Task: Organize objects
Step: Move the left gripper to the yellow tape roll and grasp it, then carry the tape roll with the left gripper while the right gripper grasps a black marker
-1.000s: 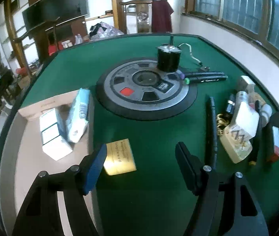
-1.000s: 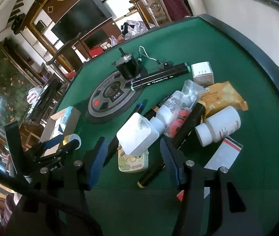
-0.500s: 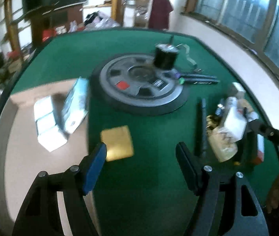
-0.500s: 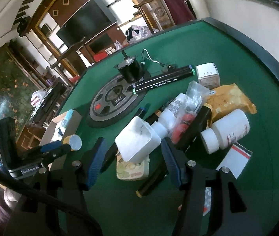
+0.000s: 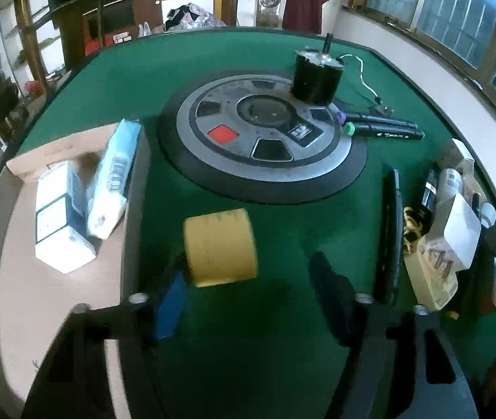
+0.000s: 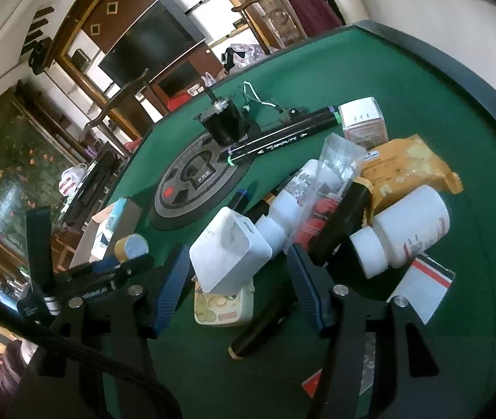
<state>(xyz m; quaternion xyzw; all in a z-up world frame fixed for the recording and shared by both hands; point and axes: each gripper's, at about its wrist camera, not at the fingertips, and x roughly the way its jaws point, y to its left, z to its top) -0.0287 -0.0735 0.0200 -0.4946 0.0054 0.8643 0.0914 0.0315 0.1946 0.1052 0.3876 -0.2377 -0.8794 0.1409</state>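
Two claws are busy: the left gripper [image 5: 244,279], its half-wide jaws just closing around the yellow roll [image 5: 220,246], must pinch it, while the right gripper [image 6: 237,265] hangs half-wide astride the white charger [image 6: 228,248].

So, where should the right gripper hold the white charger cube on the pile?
Probably by its two flat side faces, coming from the near side and slightly above. The white charger cube lies topmost and tilted, directly before the open jaws of the right gripper, with both faces uncovered.
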